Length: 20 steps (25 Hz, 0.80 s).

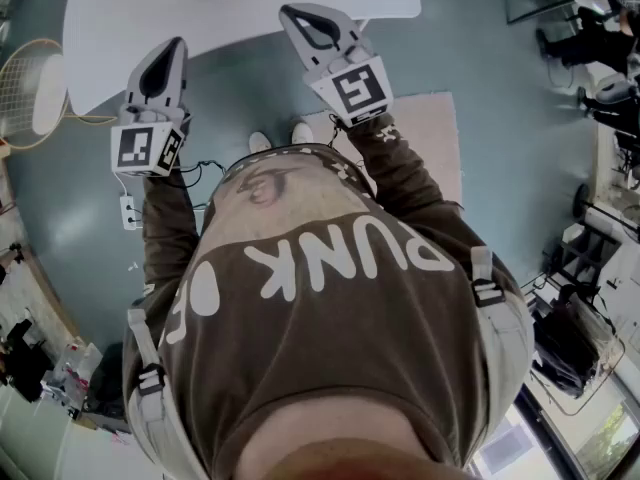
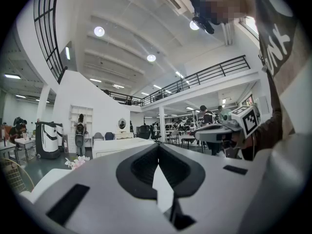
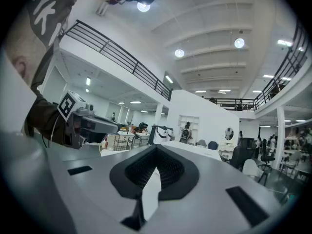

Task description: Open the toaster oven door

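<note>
Toaster oven isn't in any view, so its bearing from the fingers, the door's long axis and the nearer hand can't be called yet. Left gripper [image 1: 172, 50] and right gripper [image 1: 297, 16]: fingers fully closed, nothing held. Both are level, with tips over the near edge of the rounded white bench [image 1: 240, 8]. Judgement: task not started, locate the oven first. Readable text: "PUNK" on the brown shirt [image 1: 340, 268]; no brands seen.

Head view: looks steeply down past the person's torso [image 1: 330, 298] onto the white table [image 1: 240, 3]. Gripper views: close behind their own jaws at that table's near edge, facing level. The left gripper view catches the right gripper [image 2: 200, 132], and the right gripper view catches the left gripper [image 3: 113, 127]. Both share the white wall [image 2: 92, 106] beyond the table.
</note>
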Tool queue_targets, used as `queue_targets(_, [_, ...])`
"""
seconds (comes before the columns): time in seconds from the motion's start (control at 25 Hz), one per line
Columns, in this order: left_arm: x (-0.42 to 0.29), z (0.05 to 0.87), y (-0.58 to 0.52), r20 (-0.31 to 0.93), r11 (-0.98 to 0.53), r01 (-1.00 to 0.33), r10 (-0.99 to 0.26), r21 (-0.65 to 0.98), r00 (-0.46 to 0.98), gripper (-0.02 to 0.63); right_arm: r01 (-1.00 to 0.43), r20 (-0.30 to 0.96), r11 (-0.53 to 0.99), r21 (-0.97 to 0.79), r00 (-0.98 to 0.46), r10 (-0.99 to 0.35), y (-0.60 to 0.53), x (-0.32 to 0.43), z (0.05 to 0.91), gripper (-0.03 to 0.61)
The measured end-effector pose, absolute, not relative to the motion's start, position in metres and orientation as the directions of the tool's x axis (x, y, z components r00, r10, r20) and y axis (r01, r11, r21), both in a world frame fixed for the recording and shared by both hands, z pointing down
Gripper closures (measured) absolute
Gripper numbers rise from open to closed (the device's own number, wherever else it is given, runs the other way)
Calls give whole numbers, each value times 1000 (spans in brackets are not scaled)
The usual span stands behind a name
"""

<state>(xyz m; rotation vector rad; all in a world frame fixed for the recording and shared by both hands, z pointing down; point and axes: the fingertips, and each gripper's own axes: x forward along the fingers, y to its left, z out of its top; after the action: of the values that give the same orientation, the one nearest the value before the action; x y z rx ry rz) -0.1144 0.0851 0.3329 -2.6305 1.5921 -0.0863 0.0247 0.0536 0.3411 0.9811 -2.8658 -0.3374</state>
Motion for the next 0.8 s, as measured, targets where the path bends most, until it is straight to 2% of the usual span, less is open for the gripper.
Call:
queue_targets(0.24, [-115, 343, 85, 18, -457, -886, -889, -80, 457, 609, -587, 14, 764, 267, -791, -612, 51, 25, 349, 570])
queue_targets(0.6, [-121, 346, 87, 13, -446, -893, -895, -68, 446, 609, -622, 6, 754, 211, -770, -638, 48, 29, 352, 566])
queue_targets(0.8, [-120, 340, 82, 9, -432, -899, -901, -66, 433, 609, -611, 31, 766, 201, -777, -629, 41, 34, 353, 515])
